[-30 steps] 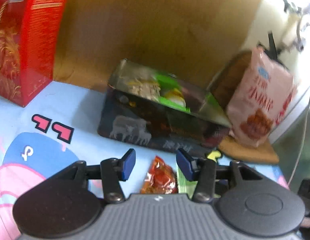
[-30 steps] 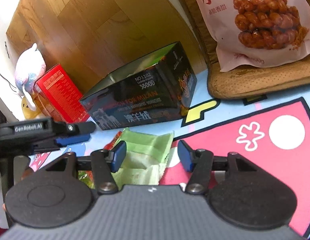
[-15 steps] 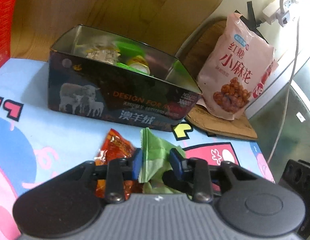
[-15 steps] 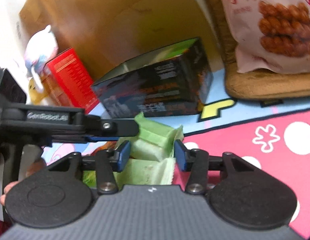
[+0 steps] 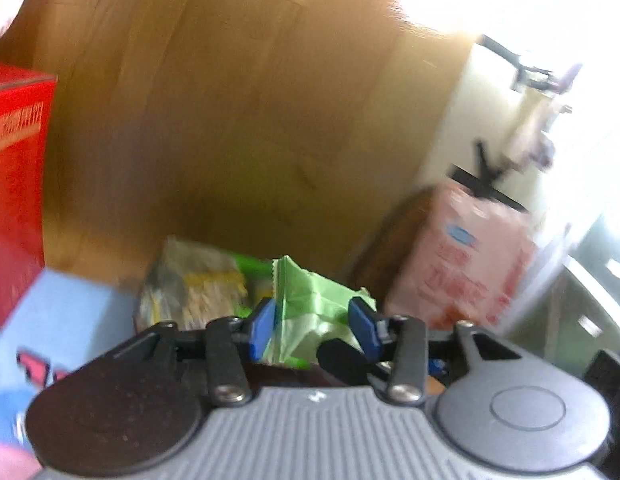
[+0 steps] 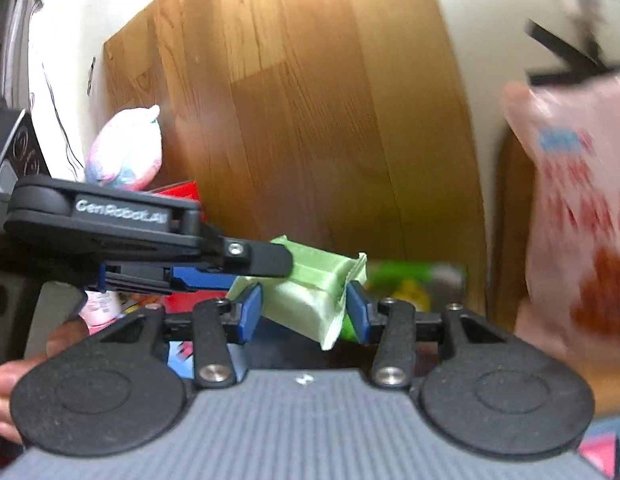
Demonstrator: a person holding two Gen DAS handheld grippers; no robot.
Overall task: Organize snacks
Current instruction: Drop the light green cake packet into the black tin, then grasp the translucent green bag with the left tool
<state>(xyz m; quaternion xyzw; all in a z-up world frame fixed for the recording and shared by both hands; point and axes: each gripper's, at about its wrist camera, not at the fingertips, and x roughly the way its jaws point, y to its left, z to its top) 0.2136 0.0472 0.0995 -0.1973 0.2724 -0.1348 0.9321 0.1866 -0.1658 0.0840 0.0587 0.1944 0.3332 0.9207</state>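
A light green snack packet [image 5: 313,308] sits between the blue pads of my left gripper [image 5: 314,332], which is shut on it and holds it up in the air. It also shows in the right wrist view [image 6: 313,292], where my right gripper [image 6: 304,312] is shut on its other end. The left gripper's arm [image 6: 150,240] reaches in from the left in that view. Behind the packet, the dark box's inside [image 5: 198,288] shows other snacks, blurred. The box also shows in the right wrist view [image 6: 405,284].
A red carton [image 5: 14,184] stands at the left. A big pink snack bag [image 5: 465,256] leans on a brown mat at the right, also in the right wrist view [image 6: 577,216]. A wooden panel [image 5: 238,112] rises behind. A pink plush toy [image 6: 126,148] sits far left.
Both grippers have closed on the green packet and lifted it off the mat, up toward the box. The views now tilt upward and are blurred.
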